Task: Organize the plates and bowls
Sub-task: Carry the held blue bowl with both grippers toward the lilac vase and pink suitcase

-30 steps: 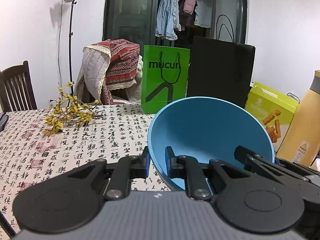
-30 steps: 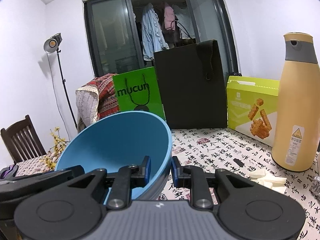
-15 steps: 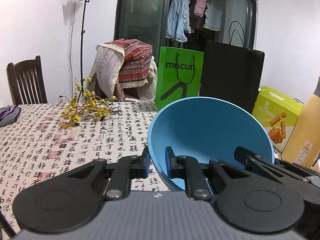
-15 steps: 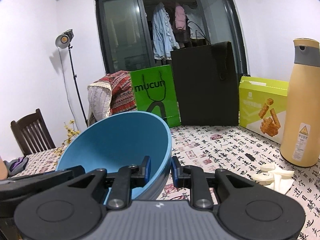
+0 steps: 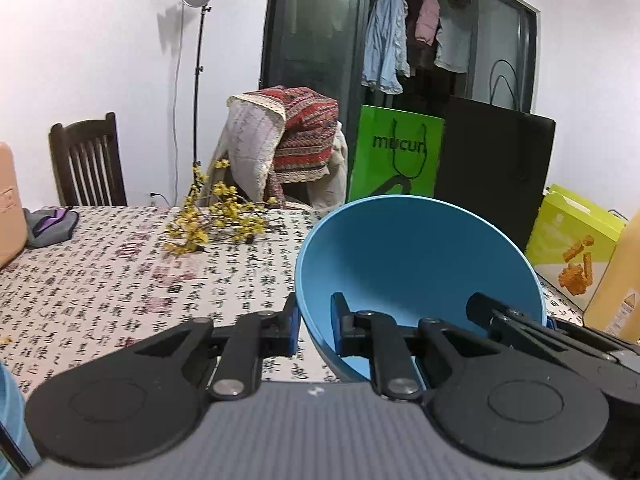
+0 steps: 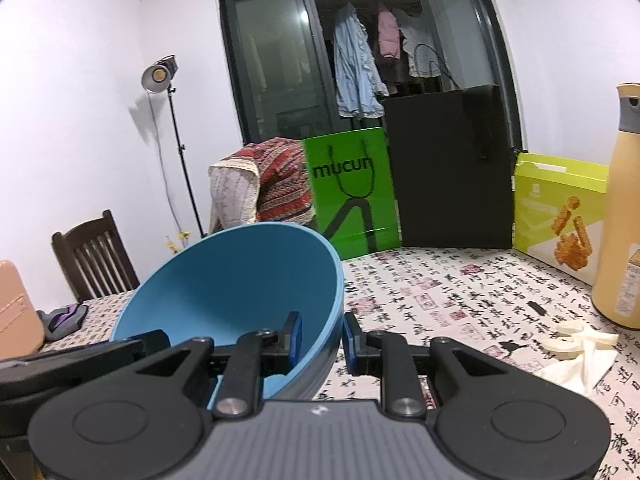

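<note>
A blue bowl (image 5: 416, 264) is held up above the table, tilted with its hollow facing me. My left gripper (image 5: 314, 330) is shut on its left rim. My right gripper (image 6: 322, 338) is shut on the opposite rim of the same bowl (image 6: 240, 280). The right gripper's black fingers (image 5: 504, 316) show at the bowl's right edge in the left wrist view. A pale blue rim (image 5: 8, 396) of another dish shows at the lower left edge. The bowl's underside is hidden.
The table (image 5: 120, 280) has a calligraphy-print cloth. On it are yellow flowers (image 5: 216, 220), a green bag (image 6: 352, 192), a black bag (image 6: 452, 168), a lime snack box (image 6: 560, 212), a tan bottle (image 6: 620, 216), crumpled white paper (image 6: 580, 348), a peach case (image 6: 16, 308) and a purple-grey cloth (image 5: 52, 224). Chairs (image 5: 88, 160) stand behind.
Both grippers have carried the bowl to the left across the table. The chair, purple cloth and peach case have come into view at the left. Both grips are unchanged.
</note>
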The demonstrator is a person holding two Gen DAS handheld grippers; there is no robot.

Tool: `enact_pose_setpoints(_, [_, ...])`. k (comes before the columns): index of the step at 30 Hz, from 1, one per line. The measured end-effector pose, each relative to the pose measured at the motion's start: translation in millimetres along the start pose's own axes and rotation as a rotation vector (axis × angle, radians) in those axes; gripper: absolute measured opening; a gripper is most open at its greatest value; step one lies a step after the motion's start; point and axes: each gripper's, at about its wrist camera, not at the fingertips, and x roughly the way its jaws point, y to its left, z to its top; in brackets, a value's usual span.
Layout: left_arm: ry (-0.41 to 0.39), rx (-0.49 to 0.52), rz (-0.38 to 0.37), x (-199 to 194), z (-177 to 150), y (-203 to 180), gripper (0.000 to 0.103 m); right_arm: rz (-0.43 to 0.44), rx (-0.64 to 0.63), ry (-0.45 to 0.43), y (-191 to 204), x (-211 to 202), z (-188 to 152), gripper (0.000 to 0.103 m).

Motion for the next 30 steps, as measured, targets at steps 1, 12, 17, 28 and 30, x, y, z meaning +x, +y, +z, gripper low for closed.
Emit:
enact_pose_setpoints(1, [-0.002, -0.004, 0.007, -2, 0, 3, 0.015, 0.007, -0.001, 0.001, 2, -1, -1, 0.021])
enact_pose_setpoints(12, [-0.014, -0.049, 0.082, -19, 1, 43, 0.015, 0.103, -0.022, 0.009, 39, -2, -5, 0.021])
enact_pose_setpoints(17, [-0.020, -0.068, 0.121, -29, 0, 61, 0.015, 0.146, -0.037, 0.019, 56, -3, -10, 0.021])
enact_pose_setpoints(28, [-0.029, -0.108, 0.190, -46, -3, 93, 0.015, 0.224, -0.071, 0.039, 95, -5, -19, 0.021])
enact_pose_setpoints(30, [-0.031, -0.114, 0.199, -49, -4, 98, 0.015, 0.234, -0.075, 0.041, 100, -7, -21, 0.021])
